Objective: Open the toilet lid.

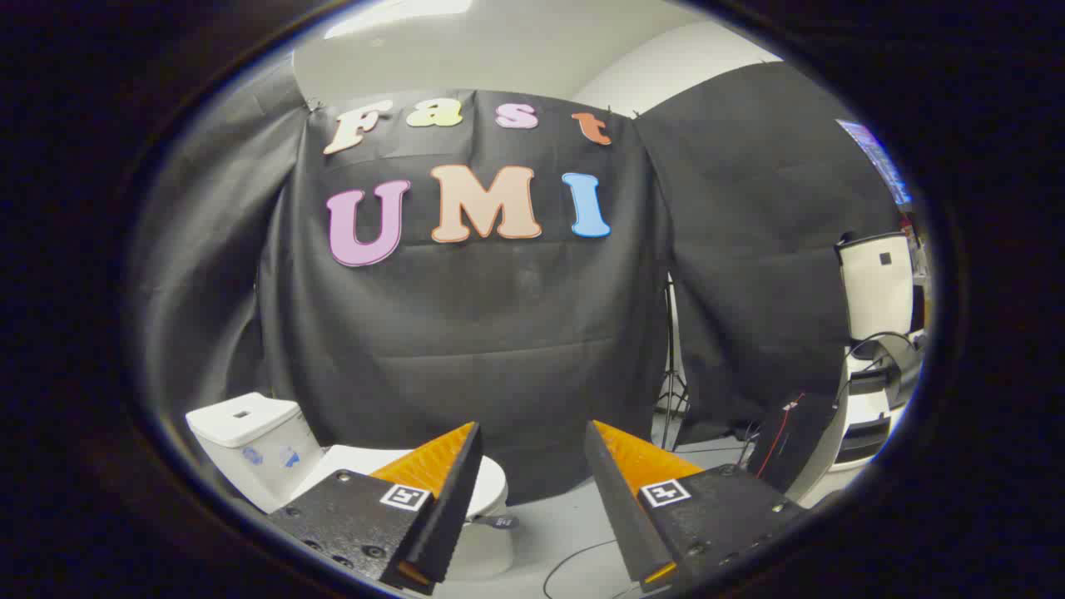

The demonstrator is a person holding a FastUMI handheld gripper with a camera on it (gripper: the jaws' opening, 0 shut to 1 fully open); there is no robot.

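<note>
Claw (pixel 532 466) spread wide, fingers pinching nothing, held high and well apart from the toilet (pixel 349 466). Toilet lid (pixel 487 487) lies closed, low and partly behind the left finger; white tank (pixel 245 424) sits behind it. Judgement: approach not begun. Descend leftward, hook a fingertip under the lid's front lip, lift in an arc toward the tank. Front lip and bowl are mostly hidden; lip gap indiscernible.

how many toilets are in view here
1. The toilet stands beyond the open gripper, partly behind its left finger, lid down. More could be hidden behind the fingers.
</note>
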